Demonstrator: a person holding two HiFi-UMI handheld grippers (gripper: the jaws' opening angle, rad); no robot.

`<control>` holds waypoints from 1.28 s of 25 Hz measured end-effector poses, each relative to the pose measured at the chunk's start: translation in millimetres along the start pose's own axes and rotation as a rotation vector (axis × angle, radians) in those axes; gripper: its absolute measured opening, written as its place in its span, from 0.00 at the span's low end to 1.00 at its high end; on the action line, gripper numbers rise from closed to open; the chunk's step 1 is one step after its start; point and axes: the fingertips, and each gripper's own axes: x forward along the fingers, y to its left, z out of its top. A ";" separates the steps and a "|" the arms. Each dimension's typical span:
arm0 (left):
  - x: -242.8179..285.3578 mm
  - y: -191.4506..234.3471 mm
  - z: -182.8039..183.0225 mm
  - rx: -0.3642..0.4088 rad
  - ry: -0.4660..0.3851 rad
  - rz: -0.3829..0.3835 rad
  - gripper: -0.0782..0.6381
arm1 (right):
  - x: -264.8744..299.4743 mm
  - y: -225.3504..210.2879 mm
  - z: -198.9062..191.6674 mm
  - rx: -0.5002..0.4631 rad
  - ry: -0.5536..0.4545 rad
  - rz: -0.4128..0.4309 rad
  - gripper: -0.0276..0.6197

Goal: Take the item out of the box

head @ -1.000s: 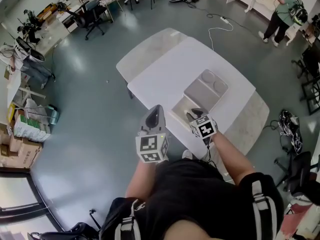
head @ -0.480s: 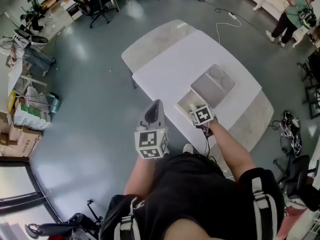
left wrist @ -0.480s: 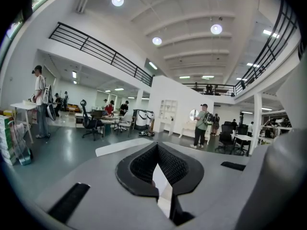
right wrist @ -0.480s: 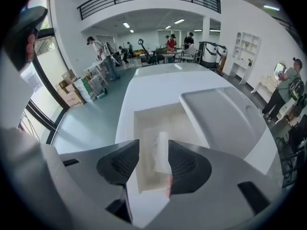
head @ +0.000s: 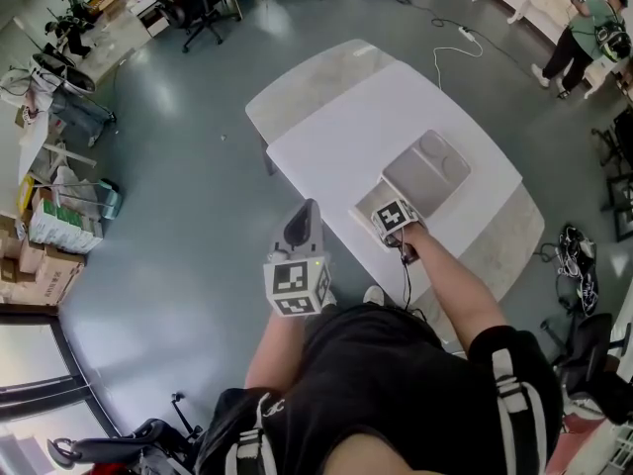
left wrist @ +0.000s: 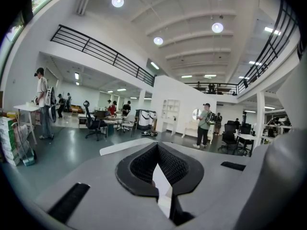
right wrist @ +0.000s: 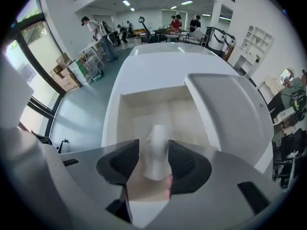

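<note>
In the head view the person's black-sleeved torso (head: 396,384) fills the near edge. The right gripper's (right wrist: 153,145) marker cube covers its jaws and whatever lies below them there. The right gripper view shows the jaws spread wide. They have just been opening, and a pale, roughly cylindrical item (right wrist: 156,164) stands between the black pads. It is too blurred to tell its material or whether either pad touches it. The item is inside the shallow white open box (right wrist: 144,110), at its near end.

The left gripper (head: 305,216) is held off the near edge of the white worktop (head: 356,117). Its pads are pressed together at the tips with nothing between them.

Beyond the box, its grey-white moulded lid (head: 427,169) lies flat on the worktop, touching the box's far side.

A second earlier the right gripper's cube sat over the near rim of the box. It now sits over the box's middle, and the gripper is tipped more steeply downward. The left gripper is in much the same place.
</note>
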 end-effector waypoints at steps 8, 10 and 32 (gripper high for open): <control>3.7 5.3 -0.9 0.009 -0.002 0.005 0.12 | 21.0 -3.4 1.0 -0.047 0.111 -0.042 0.29; 2.9 5.8 -0.5 0.007 0.003 0.005 0.12 | 24.4 -2.9 -0.2 -0.062 0.124 -0.042 0.27; 15.3 -6.1 7.8 0.024 0.000 -0.070 0.12 | -63.9 1.7 59.4 -0.073 -0.250 -0.047 0.24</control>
